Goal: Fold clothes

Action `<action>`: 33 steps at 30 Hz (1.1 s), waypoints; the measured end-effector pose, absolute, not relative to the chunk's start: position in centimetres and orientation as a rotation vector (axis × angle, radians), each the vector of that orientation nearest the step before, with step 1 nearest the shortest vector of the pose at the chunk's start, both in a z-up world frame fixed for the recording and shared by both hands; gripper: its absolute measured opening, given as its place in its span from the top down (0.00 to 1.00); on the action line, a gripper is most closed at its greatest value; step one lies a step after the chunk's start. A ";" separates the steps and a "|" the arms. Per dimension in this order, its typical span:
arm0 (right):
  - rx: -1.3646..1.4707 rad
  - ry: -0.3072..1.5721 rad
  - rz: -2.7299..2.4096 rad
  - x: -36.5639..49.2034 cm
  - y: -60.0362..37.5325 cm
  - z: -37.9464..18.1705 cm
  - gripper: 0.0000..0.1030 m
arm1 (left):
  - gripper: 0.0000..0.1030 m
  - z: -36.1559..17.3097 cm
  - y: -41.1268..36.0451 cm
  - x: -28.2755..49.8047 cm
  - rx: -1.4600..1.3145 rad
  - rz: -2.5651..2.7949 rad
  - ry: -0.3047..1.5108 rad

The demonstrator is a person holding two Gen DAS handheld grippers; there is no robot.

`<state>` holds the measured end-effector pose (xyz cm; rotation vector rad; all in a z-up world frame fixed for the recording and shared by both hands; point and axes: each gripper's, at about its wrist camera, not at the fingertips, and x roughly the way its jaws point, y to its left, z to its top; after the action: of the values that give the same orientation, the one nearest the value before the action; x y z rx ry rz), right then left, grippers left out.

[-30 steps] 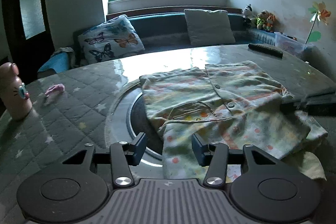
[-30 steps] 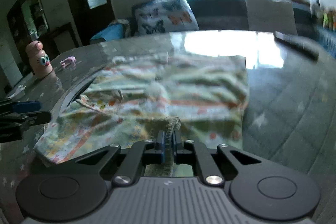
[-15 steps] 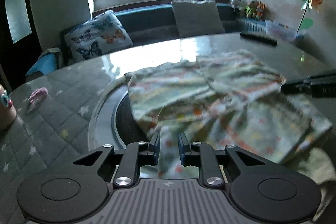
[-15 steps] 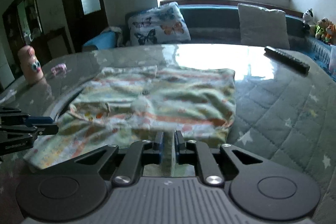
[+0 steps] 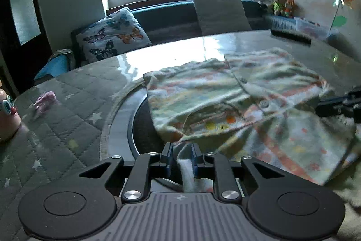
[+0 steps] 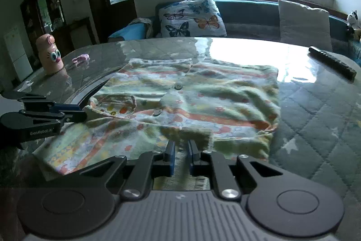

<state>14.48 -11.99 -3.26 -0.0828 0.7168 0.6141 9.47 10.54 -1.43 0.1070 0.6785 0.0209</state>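
Note:
A pale shirt (image 5: 203,92) printed with flowers and orange stripes lies spread on the quilted table, buttons facing up. My left gripper (image 5: 182,148) is shut on a fold of its near left hem, and the cloth runs up between the pads. My right gripper (image 6: 180,146) is shut on the near hem of the shirt (image 6: 214,92) further right, where a small flap of cloth stands above the fingers. From the right wrist, the left gripper (image 6: 81,114) shows at the shirt's left edge. The right gripper (image 5: 320,105) shows at the shirt's right edge in the left wrist view.
A pink bottle with cartoon eyes (image 6: 50,55) and a small pink item (image 6: 80,58) sit at the table's far left. A dark remote (image 6: 331,62) lies at the far right. A round inset ring (image 5: 126,119) lies under the shirt. A sofa with a butterfly cushion (image 5: 112,40) stands behind.
My left gripper moved in on the near hem and went from open to shut on the cloth. The right gripper kept its pinch on the hem.

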 end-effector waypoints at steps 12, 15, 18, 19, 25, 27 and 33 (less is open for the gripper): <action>-0.086 0.725 0.630 14.4 -12.1 -3.1 0.85 | 0.79 -1.7 9.3 9.9 0.142 0.008 0.682; -0.083 0.715 0.632 14.2 -12.2 -2.8 0.85 | 0.79 -1.2 8.2 9.6 0.135 -0.035 0.666; -0.080 0.724 0.642 14.0 -11.9 -2.9 0.85 | 0.79 -1.1 6.6 9.3 0.144 -0.090 0.662; -0.084 0.727 0.647 13.8 -11.8 -3.0 0.85 | 0.79 -1.2 6.2 9.2 0.157 -0.100 0.665; -0.116 0.741 0.657 12.0 -12.4 -3.3 0.80 | 0.79 -2.1 4.4 7.7 0.219 -0.143 0.668; -0.129 0.741 0.660 11.2 -12.9 -3.4 0.80 | 0.79 -2.0 4.5 7.0 0.223 -0.148 0.663; -0.145 0.732 0.662 9.2 -14.0 -3.5 0.80 | 0.79 -1.5 4.9 4.5 0.247 -0.147 0.662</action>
<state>9.23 -13.96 -3.48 -0.1448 0.7320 0.6623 4.45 4.86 -1.54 0.2473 0.6623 -0.1473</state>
